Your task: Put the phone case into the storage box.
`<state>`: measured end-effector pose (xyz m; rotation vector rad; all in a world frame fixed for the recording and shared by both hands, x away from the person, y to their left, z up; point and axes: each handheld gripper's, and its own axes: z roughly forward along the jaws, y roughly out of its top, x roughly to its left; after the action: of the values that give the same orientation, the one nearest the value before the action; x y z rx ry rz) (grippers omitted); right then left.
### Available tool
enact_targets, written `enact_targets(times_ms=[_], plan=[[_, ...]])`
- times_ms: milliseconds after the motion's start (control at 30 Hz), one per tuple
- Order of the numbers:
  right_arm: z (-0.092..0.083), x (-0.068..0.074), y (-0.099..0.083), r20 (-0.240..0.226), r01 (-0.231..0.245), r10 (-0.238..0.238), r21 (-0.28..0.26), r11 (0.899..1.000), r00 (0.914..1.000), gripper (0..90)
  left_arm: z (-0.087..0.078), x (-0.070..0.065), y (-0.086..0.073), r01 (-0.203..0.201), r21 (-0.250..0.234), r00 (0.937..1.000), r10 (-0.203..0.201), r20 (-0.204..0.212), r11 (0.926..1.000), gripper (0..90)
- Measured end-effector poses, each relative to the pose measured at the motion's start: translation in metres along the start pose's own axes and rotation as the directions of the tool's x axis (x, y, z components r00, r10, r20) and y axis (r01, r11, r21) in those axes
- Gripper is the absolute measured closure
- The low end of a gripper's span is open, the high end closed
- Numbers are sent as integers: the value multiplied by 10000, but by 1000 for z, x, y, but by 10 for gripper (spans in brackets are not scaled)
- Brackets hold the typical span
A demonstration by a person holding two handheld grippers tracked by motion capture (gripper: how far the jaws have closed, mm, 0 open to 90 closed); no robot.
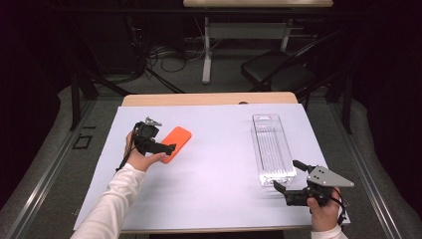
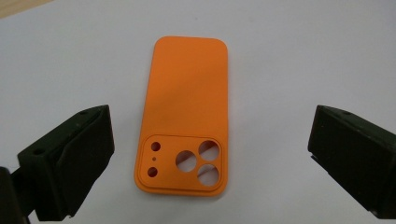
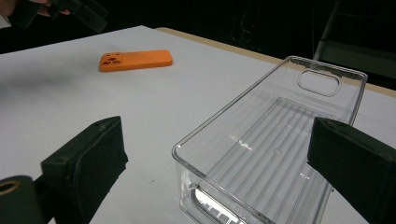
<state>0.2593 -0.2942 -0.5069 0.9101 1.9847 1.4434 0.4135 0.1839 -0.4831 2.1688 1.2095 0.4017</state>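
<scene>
An orange phone case (image 1: 175, 143) lies flat on the white sheet at the left, camera cut-outs toward the person. My left gripper (image 1: 166, 147) hovers over its near end, open; in the left gripper view the case (image 2: 187, 116) lies between the two spread jaws, untouched. A clear plastic bin (image 1: 272, 148) stands empty on the right of the sheet. My right gripper (image 1: 287, 175) is open at the bin's near end; in the right gripper view the bin (image 3: 275, 140) sits between its jaws and the phone case (image 3: 135, 60) shows far off.
The white sheet (image 1: 214, 169) covers a wooden table whose far edge (image 1: 209, 98) is exposed. A black chair (image 1: 278, 69) and another table's legs (image 1: 206, 50) stand on the floor beyond. Cables lie on the floor behind.
</scene>
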Motion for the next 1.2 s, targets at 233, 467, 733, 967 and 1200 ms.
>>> enact_targets(times_ms=[233,467,733,967,1200], plan=[[0,0,0,16,-9,9,35,10000,10000,38,8,3,3,296,323,9995,-294,-93,9990,7],[1,1,0,44,-18,17,71,10000,10000,38,15,11,6,566,496,9984,-564,-61,9972,7],[2,1,-1,82,-25,25,87,10000,10000,38,20,17,10,451,614,9990,-450,-23,9971,9],[3,1,-1,84,-5,4,150,9999,10000,38,26,20,14,48,825,10000,-50,15,9966,12],[3,1,-1,92,5,-6,147,9999,10000,38,34,20,18,-48,842,10000,44,54,9964,25]])
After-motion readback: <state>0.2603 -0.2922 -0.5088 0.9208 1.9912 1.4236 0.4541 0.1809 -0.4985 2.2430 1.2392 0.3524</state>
